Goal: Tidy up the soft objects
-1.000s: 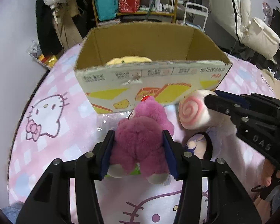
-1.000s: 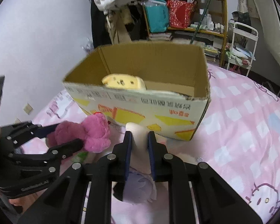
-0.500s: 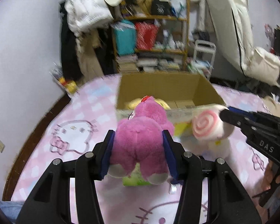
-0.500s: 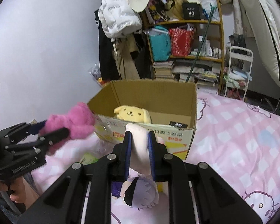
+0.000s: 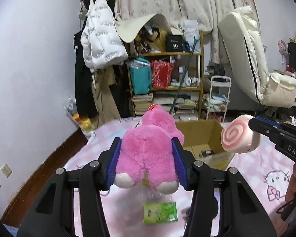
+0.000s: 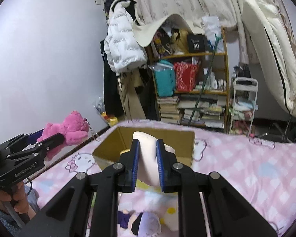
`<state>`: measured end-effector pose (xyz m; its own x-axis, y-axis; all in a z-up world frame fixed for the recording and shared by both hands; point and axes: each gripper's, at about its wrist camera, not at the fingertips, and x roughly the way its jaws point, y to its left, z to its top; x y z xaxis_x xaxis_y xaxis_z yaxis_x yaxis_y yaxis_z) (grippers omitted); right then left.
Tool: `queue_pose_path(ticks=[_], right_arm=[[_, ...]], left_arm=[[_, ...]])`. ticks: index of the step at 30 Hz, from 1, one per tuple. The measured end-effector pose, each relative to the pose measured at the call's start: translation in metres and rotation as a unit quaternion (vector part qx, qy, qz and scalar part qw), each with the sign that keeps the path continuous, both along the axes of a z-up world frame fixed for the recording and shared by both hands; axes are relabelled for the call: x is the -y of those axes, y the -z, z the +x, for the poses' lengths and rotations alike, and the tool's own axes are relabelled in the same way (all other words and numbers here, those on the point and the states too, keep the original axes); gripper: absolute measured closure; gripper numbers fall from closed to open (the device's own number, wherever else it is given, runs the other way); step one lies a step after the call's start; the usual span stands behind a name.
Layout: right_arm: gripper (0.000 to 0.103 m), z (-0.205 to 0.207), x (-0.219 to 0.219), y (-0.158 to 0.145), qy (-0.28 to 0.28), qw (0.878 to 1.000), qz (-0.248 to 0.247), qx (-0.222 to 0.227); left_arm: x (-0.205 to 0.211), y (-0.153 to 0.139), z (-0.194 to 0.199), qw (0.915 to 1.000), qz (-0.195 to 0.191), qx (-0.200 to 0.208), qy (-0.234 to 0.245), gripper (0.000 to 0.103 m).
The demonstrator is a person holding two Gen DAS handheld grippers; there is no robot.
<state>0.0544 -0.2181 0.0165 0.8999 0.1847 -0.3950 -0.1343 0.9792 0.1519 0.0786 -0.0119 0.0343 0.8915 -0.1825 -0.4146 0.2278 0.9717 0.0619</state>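
My left tool [image 5: 146, 164] grips the pink plush bear [image 5: 148, 154]; my right tool [image 6: 148, 164] pinches a cream plush (swirl-ended) [image 6: 148, 158] above the cardboard box [image 6: 185, 138].

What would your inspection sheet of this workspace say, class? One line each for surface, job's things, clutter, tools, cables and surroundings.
Surface: bed with a pink checked cat-print sheet.
Job's things: open cardboard box on the bed; pink plush bear and white swirl-patterned plush both held in the air.
Clutter: green packet and a purple-haired doll lying on the sheet.
Tools: left tool shut on the pink plush bear; right tool shut on the white swirl-patterned plush.
Cables: nothing seen.
Surroundings: crowded shelf, hanging white jacket, curtains, white rolling cart.
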Motion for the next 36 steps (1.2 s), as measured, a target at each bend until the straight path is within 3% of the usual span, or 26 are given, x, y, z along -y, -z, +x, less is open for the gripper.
queue_pose_path(ticks=[3, 5, 9, 17, 19, 20, 21, 22, 33, 36], right_arm=[[0.085, 0.003, -0.001, -0.011, -0.001, 1.0, -0.01, 0.01], [0.085, 0.007, -0.001, -0.017, 0.002, 1.0, -0.016, 0.015], [0.085, 0.017, 0.002, -0.024, 0.006, 1.0, -0.017, 0.014], [0.085, 0.03, 0.0, -0.005, 0.002, 1.0, -0.017, -0.015], [0.085, 0.03, 0.001, -0.002, 0.0, 1.0, -0.013, -0.016], [0.085, 0.031, 0.001, -0.001, -0.001, 1.0, -0.012, -0.017], [0.085, 0.032, 0.001, -0.001, -0.002, 1.0, -0.013, -0.018], [0.085, 0.032, 0.001, 0.0, -0.002, 1.0, -0.013, -0.02], [0.085, 0.031, 0.001, 0.01, -0.005, 0.999, -0.008, -0.032], [0.085, 0.032, 0.003, 0.01, -0.005, 0.999, -0.007, -0.031]], left_arm=[[0.002, -0.013, 0.002, 0.9999, -0.004, 0.017, 0.001, 0.055], [0.003, -0.019, 0.003, 0.9997, -0.002, 0.026, 0.003, 0.064], [0.008, -0.028, 0.016, 0.9995, -0.006, 0.023, 0.021, 0.07], [-0.012, 0.023, 0.061, 0.9942, -0.042, -0.099, -0.011, 0.073], [-0.014, 0.033, 0.062, 0.9916, -0.034, -0.124, -0.009, 0.07], [-0.014, 0.037, 0.061, 0.9903, -0.031, -0.135, -0.009, 0.06], [-0.014, 0.043, 0.062, 0.9883, -0.027, -0.15, -0.01, 0.039], [-0.014, 0.048, 0.062, 0.9862, -0.025, -0.163, -0.012, 0.034], [-0.005, 0.109, 0.064, 0.9584, -0.002, -0.285, 0.009, 0.032], [0.002, 0.12, 0.062, 0.9548, 0.01, -0.297, 0.014, 0.031]])
